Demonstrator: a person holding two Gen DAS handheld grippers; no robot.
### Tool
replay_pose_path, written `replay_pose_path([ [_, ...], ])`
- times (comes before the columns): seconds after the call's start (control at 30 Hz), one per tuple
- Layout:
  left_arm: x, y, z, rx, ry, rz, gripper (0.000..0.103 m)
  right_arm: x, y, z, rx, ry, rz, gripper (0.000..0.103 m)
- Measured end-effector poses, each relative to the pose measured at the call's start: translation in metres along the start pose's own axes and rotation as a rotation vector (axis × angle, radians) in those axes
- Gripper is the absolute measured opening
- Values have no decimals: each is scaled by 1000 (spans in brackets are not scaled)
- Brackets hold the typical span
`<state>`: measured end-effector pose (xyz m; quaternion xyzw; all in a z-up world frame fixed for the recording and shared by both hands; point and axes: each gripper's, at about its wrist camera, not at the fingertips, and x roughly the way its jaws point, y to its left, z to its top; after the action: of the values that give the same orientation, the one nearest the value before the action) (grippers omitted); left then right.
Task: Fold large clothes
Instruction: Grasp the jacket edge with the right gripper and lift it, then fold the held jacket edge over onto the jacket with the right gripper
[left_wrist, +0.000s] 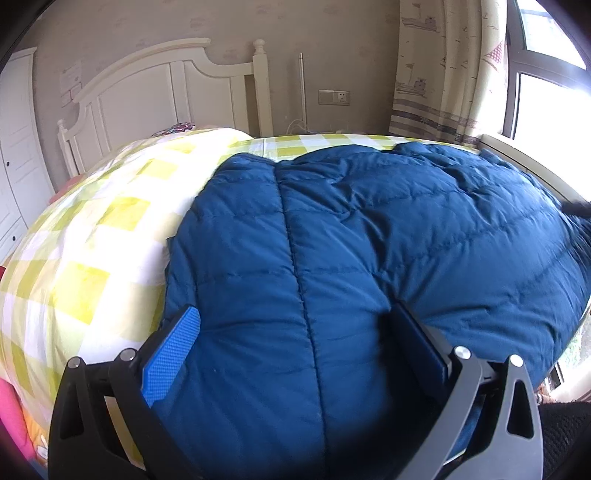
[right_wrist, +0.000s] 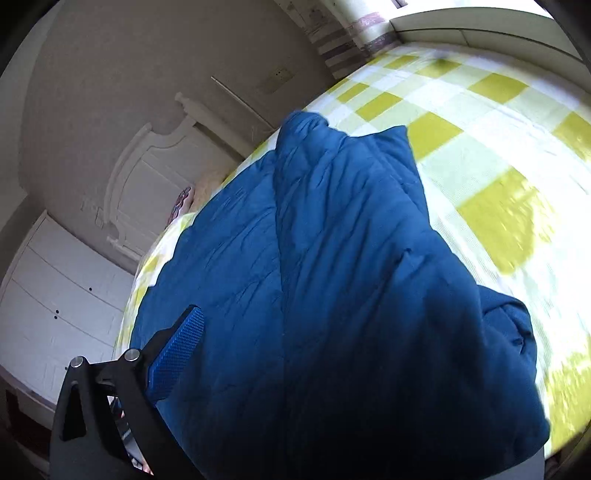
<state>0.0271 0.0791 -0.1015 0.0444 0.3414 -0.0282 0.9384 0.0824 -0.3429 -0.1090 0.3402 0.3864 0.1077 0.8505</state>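
Observation:
A large blue quilted jacket (left_wrist: 369, 240) lies spread on a bed with a yellow-and-white checked cover (left_wrist: 92, 258). My left gripper (left_wrist: 293, 312) hangs low over the jacket's near edge, jaws wide apart, with puffy cloth bulging up between the fingers (left_wrist: 171, 354). In the right wrist view the jacket (right_wrist: 258, 258) has a raised fold (right_wrist: 406, 295) that rises close to the camera and hides my right gripper's right finger. The right gripper (right_wrist: 295, 317) stands wide, and its left pad (right_wrist: 177, 354) is bare beside the cloth.
A white headboard (left_wrist: 155, 96) and a pillow (left_wrist: 173, 129) mark the bed's far end. A white wardrobe (left_wrist: 18, 166) stands at the left. A curtain (left_wrist: 443, 74) and a window (left_wrist: 546, 92) are at the right. Pink cloth (left_wrist: 11, 413) lies at the bed's near left.

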Motion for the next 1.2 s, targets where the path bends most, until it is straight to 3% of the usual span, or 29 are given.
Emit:
replay_pose_path([
  [0.03, 0, -1, 0, 0, 1, 2, 101, 1, -3, 0, 16, -19, 17, 80],
  [0.07, 0, 0, 2, -2, 8, 2, 101, 0, -11, -2, 60, -44, 49, 60],
  [0.17, -5, 1, 11, -30, 40, -19, 100, -15, -26, -9, 89, -93, 148, 37],
  [0.3, -23, -19, 41, -9, -15, -93, 100, -41, -22, -25, 44, -152, 168, 34],
  [0.4, -22, -54, 75, 63, -52, -82, 101, -55, -19, -30, 19, -180, 175, 34],
  [0.5, 4, -88, 97, 132, -22, -21, 100, -66, -10, -31, -8, -199, 183, 34],
  [0.6, 29, -122, 90, 226, 76, -116, 101, -74, 3, -29, -54, -206, 167, 34],
  [0.63, 39, -137, 78, 289, 98, -63, 101, -76, 12, -28, -75, -211, 165, 34],
  [0.7, 42, -137, 71, 297, 75, -28, 101, -81, 29, -27, -121, -222, 160, 34],
  [0.73, 43, -132, 71, 271, 98, -40, 101, -85, 44, -26, -159, -233, 158, 34],
  [0.77, 38, -122, 72, 234, 137, -101, 99, -89, 59, -25, -198, -246, 159, 34],
  [0.83, 17, -102, 73, 200, 132, -313, 99, -95, 96, -24, -305, -273, 148, 34],
  [0.87, -2, -83, 73, 165, 94, -463, 99, -97, 120, -26, -384, -289, 141, 34],
  [0.9, -18, -65, 71, 134, 46, -522, 101, -98, 138, -30, -440, -297, 139, 34],
  [0.97, -43, -18, 72, 66, -72, -445, 101, -90, 197, -45, -623, -310, 130, 34],
  [1.0, -52, 12, 73, 13, -119, -340, 100, -84, 218, -52, -691, -312, 125, 34],
  [1.07, -65, 67, 72, -121, -173, -209, 100, -59, 276, -83, -891, -292, 110, 34],
  [1.17, -90, 146, 61, -350, -246, -155, 100, -13, 334, -138, -1143, -216, 72, 35],
  [1.2, -98, 163, 56, -395, -271, -132, 100, 15, 353, -170, -1268, -160, 51, 35],
])
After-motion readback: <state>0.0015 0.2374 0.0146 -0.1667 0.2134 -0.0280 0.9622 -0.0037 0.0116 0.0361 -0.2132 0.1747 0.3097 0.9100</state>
